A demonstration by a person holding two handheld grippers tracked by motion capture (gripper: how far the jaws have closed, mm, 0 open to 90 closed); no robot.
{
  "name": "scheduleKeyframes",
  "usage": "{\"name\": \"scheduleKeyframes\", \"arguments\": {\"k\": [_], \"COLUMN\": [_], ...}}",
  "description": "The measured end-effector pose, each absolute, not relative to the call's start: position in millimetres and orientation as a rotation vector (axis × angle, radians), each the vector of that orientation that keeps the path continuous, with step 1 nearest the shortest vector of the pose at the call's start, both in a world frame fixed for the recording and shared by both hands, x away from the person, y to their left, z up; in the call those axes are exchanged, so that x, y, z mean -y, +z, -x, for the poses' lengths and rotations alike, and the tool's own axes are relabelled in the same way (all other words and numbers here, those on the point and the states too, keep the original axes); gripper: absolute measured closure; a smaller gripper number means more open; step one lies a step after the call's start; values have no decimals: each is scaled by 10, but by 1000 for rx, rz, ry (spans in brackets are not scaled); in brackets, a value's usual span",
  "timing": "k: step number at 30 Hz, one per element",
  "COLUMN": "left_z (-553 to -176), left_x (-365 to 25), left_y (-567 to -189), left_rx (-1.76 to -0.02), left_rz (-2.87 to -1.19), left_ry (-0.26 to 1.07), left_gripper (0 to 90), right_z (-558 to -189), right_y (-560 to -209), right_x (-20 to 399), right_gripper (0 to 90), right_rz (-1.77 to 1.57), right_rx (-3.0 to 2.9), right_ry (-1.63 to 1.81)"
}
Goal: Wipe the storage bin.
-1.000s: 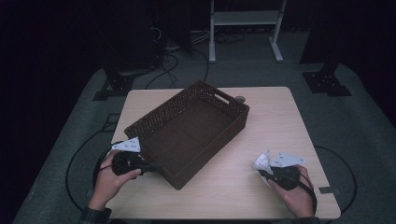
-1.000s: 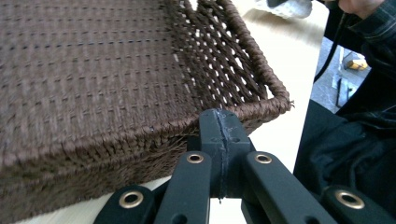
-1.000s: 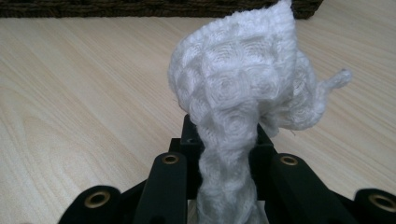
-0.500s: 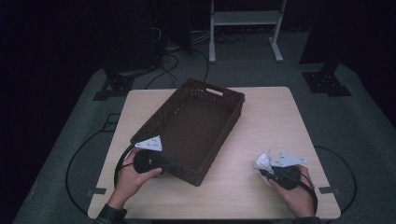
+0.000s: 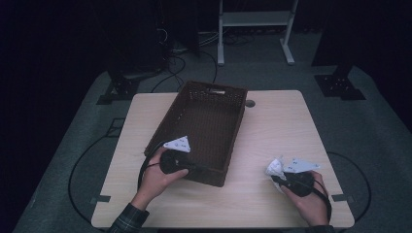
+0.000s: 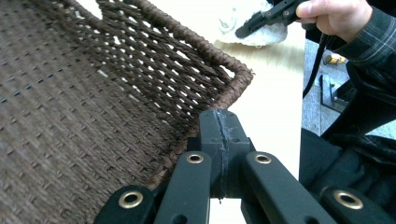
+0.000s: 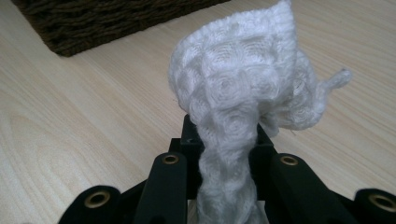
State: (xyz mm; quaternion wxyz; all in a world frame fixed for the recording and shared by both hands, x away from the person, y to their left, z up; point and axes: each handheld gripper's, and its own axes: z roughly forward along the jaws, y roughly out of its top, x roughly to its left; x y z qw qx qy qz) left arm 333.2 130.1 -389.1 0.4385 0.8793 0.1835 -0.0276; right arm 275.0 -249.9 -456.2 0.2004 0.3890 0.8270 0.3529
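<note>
A dark brown woven basket [image 5: 204,121] lies slantwise on the light wooden table [image 5: 282,126], with nothing inside it. My left gripper [image 5: 197,167] is at its near end, jaws shut on the basket's rim [image 6: 205,140], close to the near right corner [image 6: 240,77]. My right gripper [image 5: 274,174] rests near the table's front right and is shut on a white knitted cloth [image 7: 243,84], which bunches up above the jaws. That cloth [image 6: 261,32] and the right gripper [image 6: 261,21] also appear far off in the left gripper view.
Bare tabletop lies between the basket [image 7: 107,23] and the right gripper. A small round hole [image 5: 250,103] sits in the table behind the basket. A white metal stand [image 5: 252,19] and cables [image 5: 180,53] are on the floor beyond the table.
My left hand has moved right along the front of the table, and the basket's near end swung right with it, so the basket now stands straighter. The right hand and cloth stayed put.
</note>
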Motion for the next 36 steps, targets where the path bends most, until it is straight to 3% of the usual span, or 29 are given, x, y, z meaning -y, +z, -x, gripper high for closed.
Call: {"name": "scheduleKeyframes", "arguments": {"k": [15, 24, 36], "left_z": [-3553, -3523, -3506], "left_x": [-873, -1164, -1849], "left_y": [-3889, -3767, -3692], "left_rx": [-391, -406, -543], "left_rz": [-2204, -2166, -2156], "left_ry": [-54, -39, 66], "left_gripper": [898, 818, 689], "right_z": [-2775, -2781, -2780], "right_y": [-4576, -4586, -4582], "right_x": [2527, 2534, 2557], "right_gripper": [742, 742, 742], "right_rz": [-1091, -1094, -1100], "right_rx": [-2314, -2316, -2307], "right_ry": [985, 982, 981]}}
